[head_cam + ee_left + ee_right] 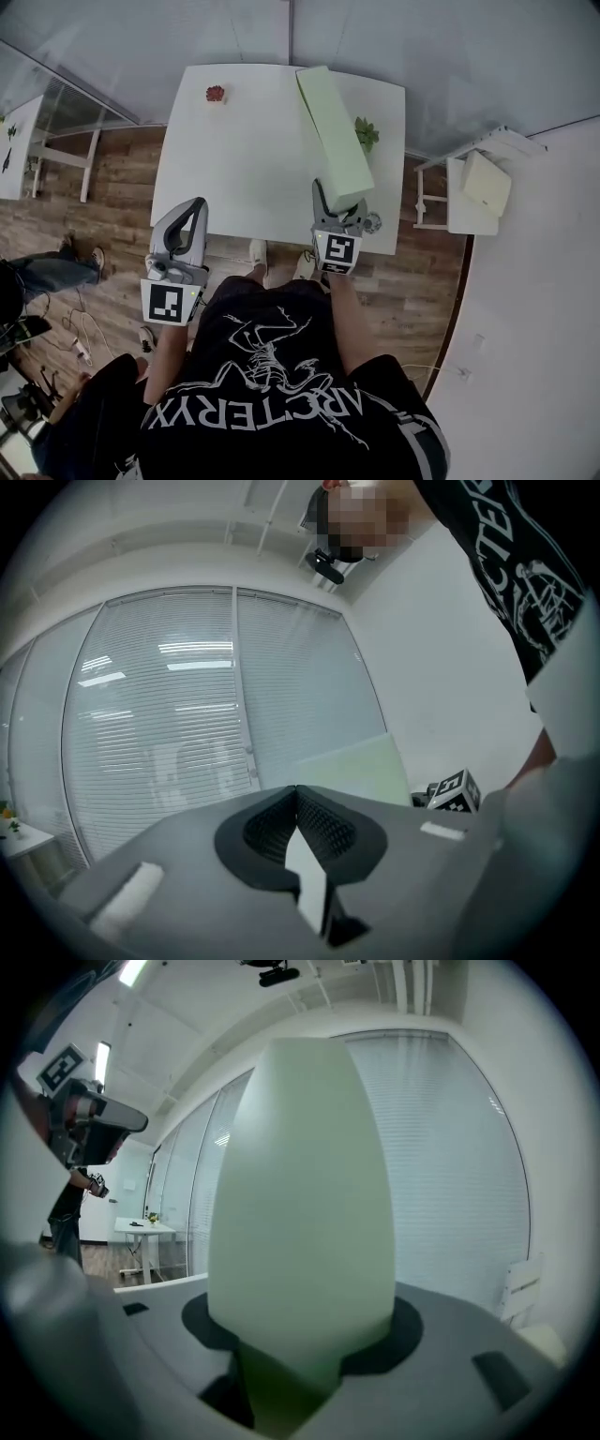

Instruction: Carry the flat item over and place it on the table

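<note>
Head view shows a white rectangular counter [244, 178] on a wood-plank floor [112, 187], in a room with pale walls and glass partitions hung with slatted blinds. A small red potted plant [216, 94] sits near the counter's far left corner and a small green leafy plant [366, 134] near its right edge. A white slatted chair [441, 192] with a pale cushion [487, 183] stands to the right of the counter. The right gripper [334, 202] is at the counter's near right edge, and its fingers pinch the near end of a long, flat, pale green board [330, 127]. The board reaches away from the person over the counter's right side, just beside the green plant. In the right gripper view it rises straight out of the fingers, with the blinds and ceiling behind it. The left gripper [195, 208] is at the counter's near left corner, well apart from the board, with its fingers pressed together on nothing.
</note>
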Demonstrator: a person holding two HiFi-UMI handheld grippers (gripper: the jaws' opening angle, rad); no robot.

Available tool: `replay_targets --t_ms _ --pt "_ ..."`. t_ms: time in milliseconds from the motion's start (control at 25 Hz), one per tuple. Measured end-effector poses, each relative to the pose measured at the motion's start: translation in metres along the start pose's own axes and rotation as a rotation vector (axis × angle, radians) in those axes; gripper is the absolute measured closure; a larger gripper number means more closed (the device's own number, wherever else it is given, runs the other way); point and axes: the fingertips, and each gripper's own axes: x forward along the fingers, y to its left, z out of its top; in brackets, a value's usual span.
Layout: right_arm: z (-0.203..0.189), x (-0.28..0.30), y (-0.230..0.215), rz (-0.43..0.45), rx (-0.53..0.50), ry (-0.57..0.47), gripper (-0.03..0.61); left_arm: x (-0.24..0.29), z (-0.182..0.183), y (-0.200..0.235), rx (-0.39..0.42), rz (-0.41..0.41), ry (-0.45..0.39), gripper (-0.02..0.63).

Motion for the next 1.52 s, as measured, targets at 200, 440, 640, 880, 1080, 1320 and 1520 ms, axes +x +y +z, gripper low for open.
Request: replay_targets --t_ms 200,440,640,880,1080,1320,1520 --pt "-0.016 0.013 0.010 0.013 -0.017 0.012 0.325 0.004 -0.005 0.015 0.007 0.004 0.003 0.601" --pt "-0.039 0.012 0.007 -0.007 0.005 0.041 0.324 0.005 -0.006 0.017 -0.002 -0.006 0.000 0.601" --pt "-0.055 0.007 0.004 -0.027 0.028 0.024 0.314 0.008 -0.003 0.017 -0.014 -0.012 -0.014 0.601" --pt "-0.072 0.000 0.001 -0.029 0.040 0.033 0.314 0.011 0.003 0.016 -0.018 -0.012 -0.033 0.601" --pt "-0.075 0.002 0.003 0.001 0.055 0.058 0.300 0.014 0.003 0.014 -0.035 -0.015 -0.034 0.601" --pt "-0.066 -0.011 0.005 0.055 0.119 0.046 0.200 0.015 0.006 0.011 -0.036 -0.029 -0.046 0.601" --pt "-0.014 -0.034 -0.001 0.041 0.080 -0.022 0.196 0.017 0.006 0.010 -0.060 -0.029 -0.055 0.601"
